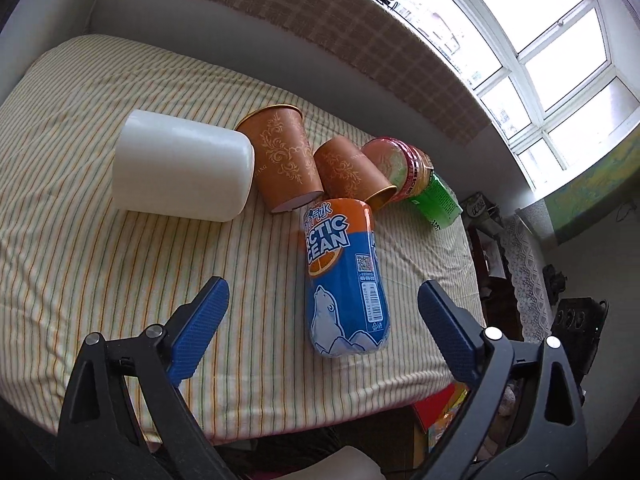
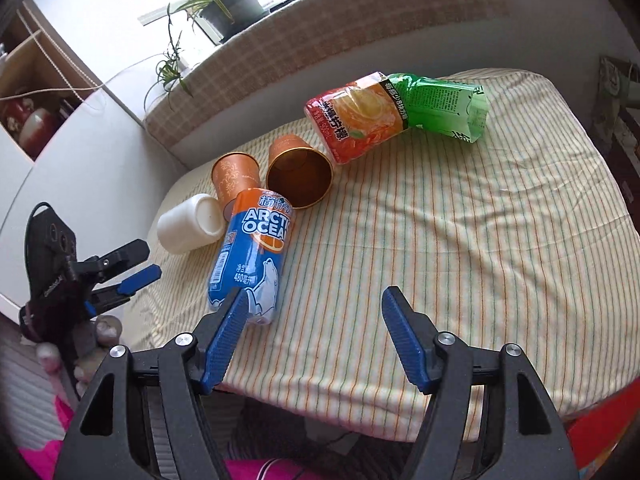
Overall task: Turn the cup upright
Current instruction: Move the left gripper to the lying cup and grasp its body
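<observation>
Left gripper (image 1: 323, 294), right gripper (image 2: 314, 314): jaws released, holding nothing. Ahead of jaws, orange cup (image 2: 300, 178) on its side on striped table (image 2: 460, 240).

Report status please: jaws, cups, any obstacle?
Left gripper and right gripper: jaws open, empty. White cup and two orange cups all lying on their sides. Arctic Ocean bottle lies in front of them.
</observation>
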The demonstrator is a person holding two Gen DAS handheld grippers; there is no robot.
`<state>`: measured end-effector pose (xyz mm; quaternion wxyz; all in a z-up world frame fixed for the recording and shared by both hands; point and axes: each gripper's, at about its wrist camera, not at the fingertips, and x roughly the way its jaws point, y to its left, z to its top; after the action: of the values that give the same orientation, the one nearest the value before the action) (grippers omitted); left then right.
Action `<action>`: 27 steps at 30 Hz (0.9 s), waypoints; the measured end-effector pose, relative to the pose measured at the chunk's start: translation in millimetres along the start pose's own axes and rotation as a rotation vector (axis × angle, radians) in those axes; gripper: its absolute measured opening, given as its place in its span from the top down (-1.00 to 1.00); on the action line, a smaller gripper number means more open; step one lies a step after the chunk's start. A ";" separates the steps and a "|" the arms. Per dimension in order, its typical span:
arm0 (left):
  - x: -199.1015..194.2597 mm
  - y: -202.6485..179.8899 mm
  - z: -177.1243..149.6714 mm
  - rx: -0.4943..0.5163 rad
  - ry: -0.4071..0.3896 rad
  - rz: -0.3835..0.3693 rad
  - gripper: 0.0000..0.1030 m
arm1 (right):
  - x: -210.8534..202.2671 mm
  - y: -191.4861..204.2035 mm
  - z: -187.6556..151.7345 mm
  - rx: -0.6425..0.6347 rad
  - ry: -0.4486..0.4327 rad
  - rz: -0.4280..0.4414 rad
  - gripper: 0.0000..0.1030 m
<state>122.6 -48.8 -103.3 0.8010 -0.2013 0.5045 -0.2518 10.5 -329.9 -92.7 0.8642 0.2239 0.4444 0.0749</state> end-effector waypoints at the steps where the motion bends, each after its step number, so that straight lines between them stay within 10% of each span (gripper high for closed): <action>1: 8.1 1.6 2.4 -0.013 0.028 -0.026 -0.85 | -4.2 -3.5 -5.3 0.003 -0.011 -0.019 -0.34; 27: 111.2 -9.2 37.7 -0.083 0.227 -0.034 -0.40 | -23.6 -54.3 -48.7 0.154 -0.022 -0.100 -0.34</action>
<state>195.5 -120.9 -161.1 0.7252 -0.2128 0.5986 -0.2654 -46.4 -370.3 -124.6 0.8520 0.2680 0.4497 -0.0050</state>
